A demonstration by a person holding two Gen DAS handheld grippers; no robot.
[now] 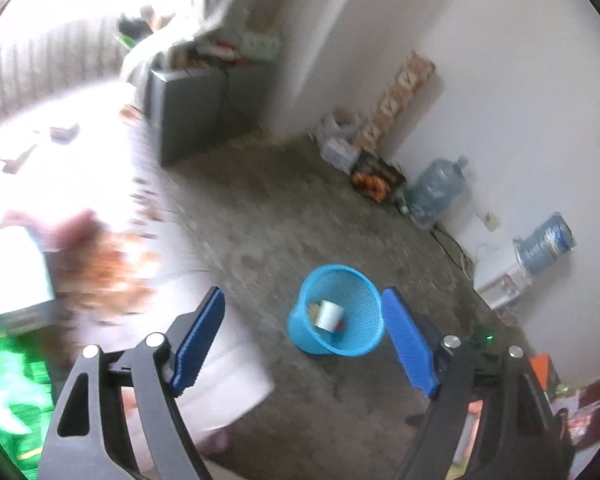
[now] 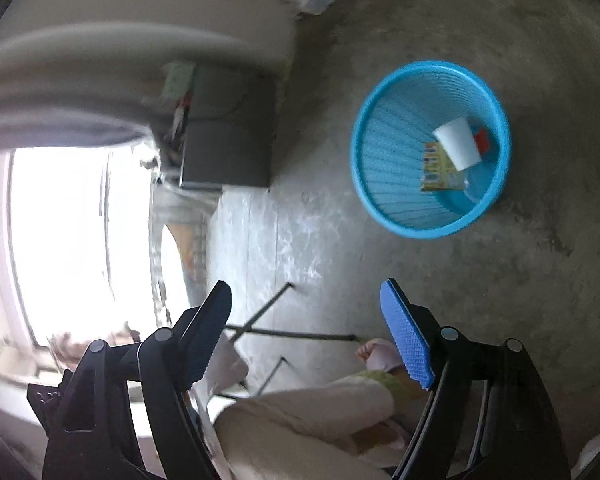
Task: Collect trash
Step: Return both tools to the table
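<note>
A blue mesh waste basket [image 1: 352, 340] stands on the concrete floor; it also shows in the right wrist view [image 2: 380, 160]. Inside lie a white paper cup [image 2: 458, 142], a yellow wrapper [image 2: 438, 170] and a red scrap [image 2: 483, 139]. The cup also shows in the left wrist view [image 1: 329, 314]. My left gripper [image 1: 304, 300] is open and empty, high above the floor with the basket between its fingertips in view. My right gripper [image 2: 308, 292] is open and empty, above the floor to the near left of the basket.
A blurred white table edge [image 1: 100, 160] with scattered bits is at left. A grey cabinet [image 1: 192, 116] stands by the wall. Water jugs [image 1: 436, 188], bags and a box line the right wall. The person's leg [image 2: 308, 420] and foot [image 2: 376, 354] are below the right gripper.
</note>
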